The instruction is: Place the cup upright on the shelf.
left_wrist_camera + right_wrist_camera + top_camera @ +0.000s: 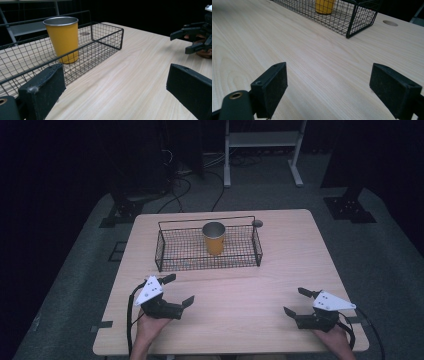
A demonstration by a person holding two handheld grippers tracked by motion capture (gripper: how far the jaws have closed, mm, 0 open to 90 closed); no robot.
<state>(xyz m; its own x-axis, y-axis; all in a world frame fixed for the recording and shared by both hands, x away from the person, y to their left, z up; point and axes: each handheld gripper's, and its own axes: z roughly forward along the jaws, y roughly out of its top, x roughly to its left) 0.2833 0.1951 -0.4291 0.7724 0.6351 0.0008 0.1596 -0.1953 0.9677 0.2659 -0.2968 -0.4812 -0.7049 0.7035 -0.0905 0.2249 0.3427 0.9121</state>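
So we've got the light wooden table (240, 320) with a black wire basket (170, 252) sitting toward the 12 o'clock side of it, and a yellow cup (214, 238) with a metal rim standing upright inside the basket, roughly in its middle and a bit toward the back wall. There's also a small round hole (257, 223) in the tabletop just past the basket's far right corner, at about 1 o'clock. Both grippers are parked on our side, well apart from the basket: the left gripper (176, 290) at about 7 o'clock and the right gripper (295, 301) at about 5 o'clock, each with jaws spread wide and nothing between them. Best guess is the cup is what we're going for, and the left one looks nearer, since its view has the cup straight ahead over the basket's front wall. To do it cleanly, we'd lift the gripper above the wire rim first instead of pushing straight in, come down around the cup's upper half with one jaw on each side, and squeeze gently because that tapered wall will probably want to slip. Keep the other gripper out of the way, or ready to steady the basket if it slides.
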